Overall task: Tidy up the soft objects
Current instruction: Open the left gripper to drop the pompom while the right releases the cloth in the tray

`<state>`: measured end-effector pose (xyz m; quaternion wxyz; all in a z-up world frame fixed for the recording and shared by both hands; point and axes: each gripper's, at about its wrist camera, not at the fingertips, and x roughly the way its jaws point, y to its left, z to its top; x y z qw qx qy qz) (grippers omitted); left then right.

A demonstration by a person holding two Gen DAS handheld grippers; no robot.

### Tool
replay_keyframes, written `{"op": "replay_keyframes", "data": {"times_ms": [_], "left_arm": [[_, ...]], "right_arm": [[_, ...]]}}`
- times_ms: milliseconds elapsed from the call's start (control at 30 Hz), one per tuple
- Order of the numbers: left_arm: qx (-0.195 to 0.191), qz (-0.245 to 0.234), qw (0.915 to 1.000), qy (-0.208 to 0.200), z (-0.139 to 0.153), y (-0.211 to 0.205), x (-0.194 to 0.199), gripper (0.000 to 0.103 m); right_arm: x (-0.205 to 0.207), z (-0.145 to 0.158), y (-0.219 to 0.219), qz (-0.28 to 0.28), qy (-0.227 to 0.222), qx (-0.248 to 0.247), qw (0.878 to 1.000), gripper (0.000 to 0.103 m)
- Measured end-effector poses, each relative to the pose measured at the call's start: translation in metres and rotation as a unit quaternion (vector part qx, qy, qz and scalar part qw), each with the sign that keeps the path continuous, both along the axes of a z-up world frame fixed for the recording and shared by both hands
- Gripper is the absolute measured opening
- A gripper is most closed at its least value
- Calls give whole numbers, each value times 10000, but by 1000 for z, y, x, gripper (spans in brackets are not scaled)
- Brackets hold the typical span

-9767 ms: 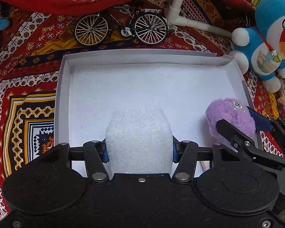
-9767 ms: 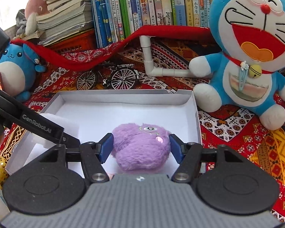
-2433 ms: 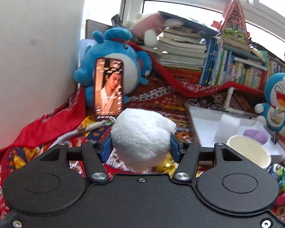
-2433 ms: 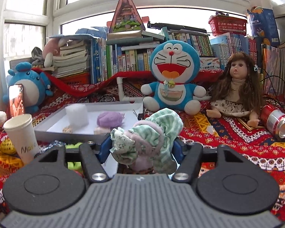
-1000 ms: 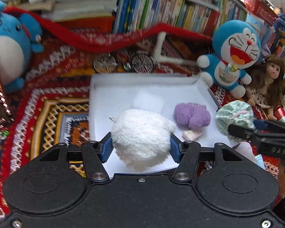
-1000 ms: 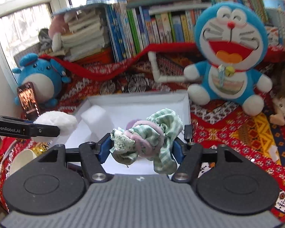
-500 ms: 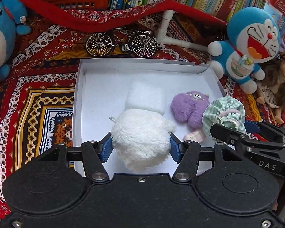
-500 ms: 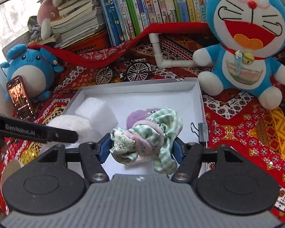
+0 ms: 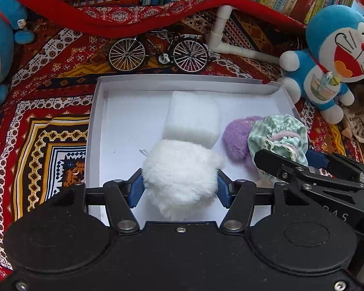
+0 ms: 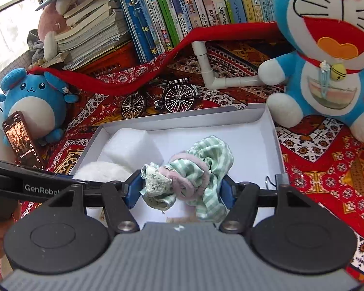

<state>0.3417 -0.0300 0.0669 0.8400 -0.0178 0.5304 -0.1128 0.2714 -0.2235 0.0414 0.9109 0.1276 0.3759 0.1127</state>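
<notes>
My left gripper (image 9: 179, 190) is shut on a white fluffy plush (image 9: 180, 174), held over the near part of the shallow white box (image 9: 94, 121). Inside the box lie a white foam block (image 9: 193, 118) and a purple fuzzy toy (image 9: 235, 135). My right gripper (image 10: 182, 189) is shut on a bunched green-striped cloth with pink trim (image 10: 196, 169), over the box's near right part. In the left wrist view that cloth (image 9: 279, 133) partly covers the purple toy. In the right wrist view the white plush (image 10: 102, 171) and foam block (image 10: 131, 148) sit to the left; the purple toy is hidden.
A model bicycle (image 9: 157, 51) and a white pipe (image 9: 220, 36) lie behind the box. A blue cat plush (image 10: 327, 60) sits right of it, another blue plush (image 10: 34, 101) and a phone (image 10: 19, 138) to the left. Books line the back. A patterned red cloth (image 9: 36, 121) covers the surface.
Both grippers have moved forward and down toward the box, each still holding its object. The box and its contents now look larger and closer.
</notes>
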Motion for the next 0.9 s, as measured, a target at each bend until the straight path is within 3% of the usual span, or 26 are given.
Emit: {"op": "replay_keyframes", "data": {"times_ms": [333,500,600,900], "left_arm": [[-30,26,9999,93,-6,5,6,57],[-97,67,9998,137,-7,5,8,67],[-143,73,9998,88,-5,6,7,70],[-170,38,9998,-78,7,8,-2,77]], "right_arm": [[4,-7,4,110,86,-67,9999,69],[0,-12,3,206,197,-169,9994,73],[-2,-12,1,231,195,-150,9994,81],[-13,-6,1,259,108,-137,9995,87]]}}
